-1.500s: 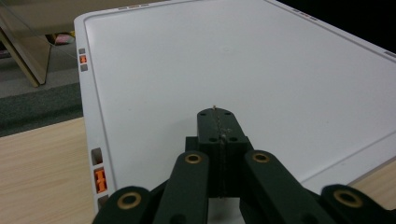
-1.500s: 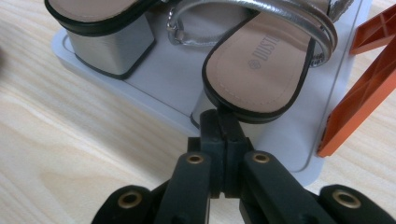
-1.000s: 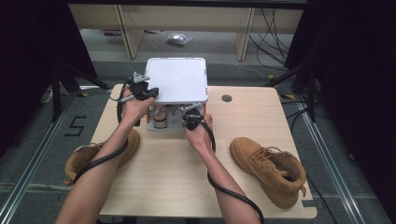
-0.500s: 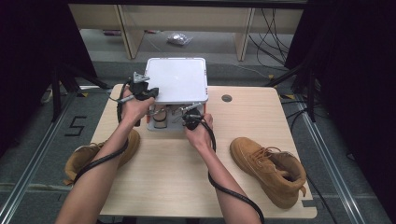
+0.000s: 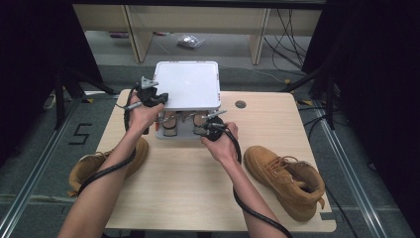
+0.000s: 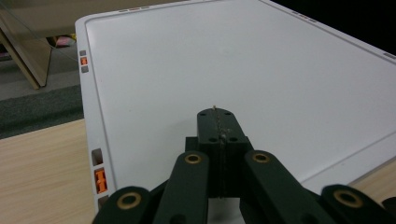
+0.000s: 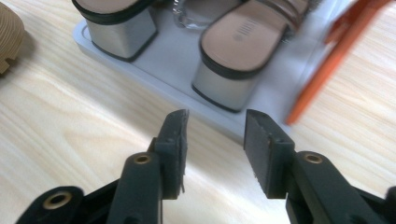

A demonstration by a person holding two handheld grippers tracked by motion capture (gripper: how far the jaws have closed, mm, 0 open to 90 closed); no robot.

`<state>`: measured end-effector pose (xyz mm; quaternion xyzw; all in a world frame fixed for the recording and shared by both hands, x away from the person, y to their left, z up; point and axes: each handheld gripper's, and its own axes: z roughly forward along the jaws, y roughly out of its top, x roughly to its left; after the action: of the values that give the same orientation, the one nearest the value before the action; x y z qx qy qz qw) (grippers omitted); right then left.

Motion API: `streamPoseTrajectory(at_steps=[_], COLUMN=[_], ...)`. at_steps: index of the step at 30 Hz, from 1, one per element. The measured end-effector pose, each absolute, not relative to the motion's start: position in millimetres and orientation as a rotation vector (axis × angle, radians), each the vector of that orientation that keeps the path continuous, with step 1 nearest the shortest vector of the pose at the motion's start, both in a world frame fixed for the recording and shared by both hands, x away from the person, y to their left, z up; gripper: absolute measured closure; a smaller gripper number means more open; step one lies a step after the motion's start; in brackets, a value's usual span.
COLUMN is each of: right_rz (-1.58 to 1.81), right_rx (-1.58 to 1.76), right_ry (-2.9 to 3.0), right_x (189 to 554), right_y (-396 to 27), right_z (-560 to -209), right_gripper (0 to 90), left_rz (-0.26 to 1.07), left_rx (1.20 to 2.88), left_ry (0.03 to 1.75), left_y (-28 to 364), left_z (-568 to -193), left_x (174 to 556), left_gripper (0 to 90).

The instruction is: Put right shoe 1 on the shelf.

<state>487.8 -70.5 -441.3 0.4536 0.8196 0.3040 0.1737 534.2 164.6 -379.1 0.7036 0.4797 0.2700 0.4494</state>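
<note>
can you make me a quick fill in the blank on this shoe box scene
1. The left gripper rests shut on the box's white ____.
2. The right gripper has just been opening; between its jaws is ____.
3. Inside the box sits a pair of ____-heeled sandals.
4. The tan boot lies at the table's ____ edge.

Missing words: lid; nothing; block; right

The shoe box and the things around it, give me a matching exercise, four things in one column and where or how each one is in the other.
Things:
1. white lid
2. left claw
3. right claw
4. tan boot

States or places:
A. jaws apart, nothing between them, just been opening
B. raised over the block-heeled sandals
C. on the table, by the person's right forearm
D. jaws shut, at the lid's near edge

Pairs: 1-B, 2-D, 3-A, 4-C
</note>
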Motion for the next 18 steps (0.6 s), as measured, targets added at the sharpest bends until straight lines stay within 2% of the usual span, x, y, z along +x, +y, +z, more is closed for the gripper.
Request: streamPoseTrajectory(at_steps=[4,8,13,18], right_rz=[0.870,0.872,0.860,0.871], right_rx=[1.289,1.281,1.297,1.311], right_ry=[2.336,2.349,2.351,2.341], right_x=[479.4,473.5,474.2,475.6], right_y=[-83.6,-93.5,-102.3,-108.7], right_z=[-435.4,-430.2,-424.3,-423.7], right_gripper=[52.7,49.8,47.5,47.0], left_rz=[0.663,0.631,0.660,0.665], left_rx=[1.744,1.755,1.743,1.777], left_ry=[1.186,1.183,1.168,1.175], left_y=[165.9,169.4,173.9,181.4], left_z=[-378.0,-372.1,-358.3,-350.0], left_x=[535.1,532.5,520.5,507.9], left_gripper=[88.2,75.2,62.0,54.2])
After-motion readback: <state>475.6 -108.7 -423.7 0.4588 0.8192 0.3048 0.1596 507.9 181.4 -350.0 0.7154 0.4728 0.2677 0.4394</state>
